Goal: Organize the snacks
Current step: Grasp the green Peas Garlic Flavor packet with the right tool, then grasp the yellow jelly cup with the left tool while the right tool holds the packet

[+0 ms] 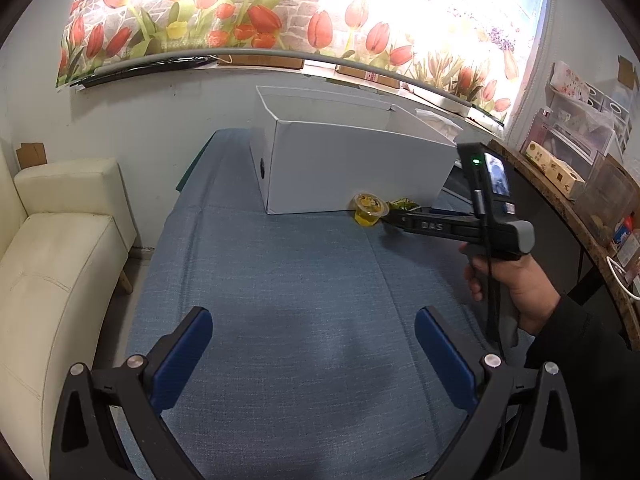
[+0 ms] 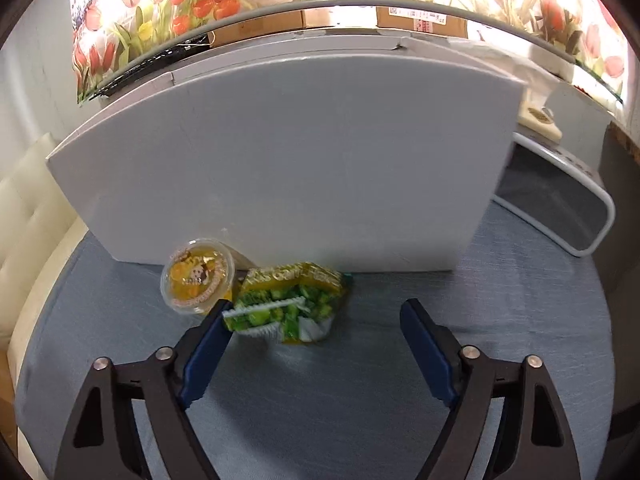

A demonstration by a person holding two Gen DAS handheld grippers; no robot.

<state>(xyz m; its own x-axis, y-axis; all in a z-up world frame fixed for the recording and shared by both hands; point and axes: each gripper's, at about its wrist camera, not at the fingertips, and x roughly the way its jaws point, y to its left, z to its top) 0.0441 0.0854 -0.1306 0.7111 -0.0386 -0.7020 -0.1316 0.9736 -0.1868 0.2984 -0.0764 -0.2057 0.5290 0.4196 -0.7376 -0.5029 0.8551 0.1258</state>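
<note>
The crinkly green-and-yellow snack packet [image 2: 289,307] lies on the blue-clothed bench [image 2: 360,400], just before the white cardboard box [image 2: 288,160] and touching a clear jelly cup with yellow contents [image 2: 198,276]. The right gripper [image 2: 316,320] is spread, its left pad at the packet's edge, nothing pinched; centre it over the packet before squeezing, clear of the cup. The left gripper [image 1: 314,328] hangs spread and empty

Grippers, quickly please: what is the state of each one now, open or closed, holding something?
Left gripper: open, holding nothing, above the blue cloth.
Right gripper: open, around the green snack packet, not gripping it.
</note>
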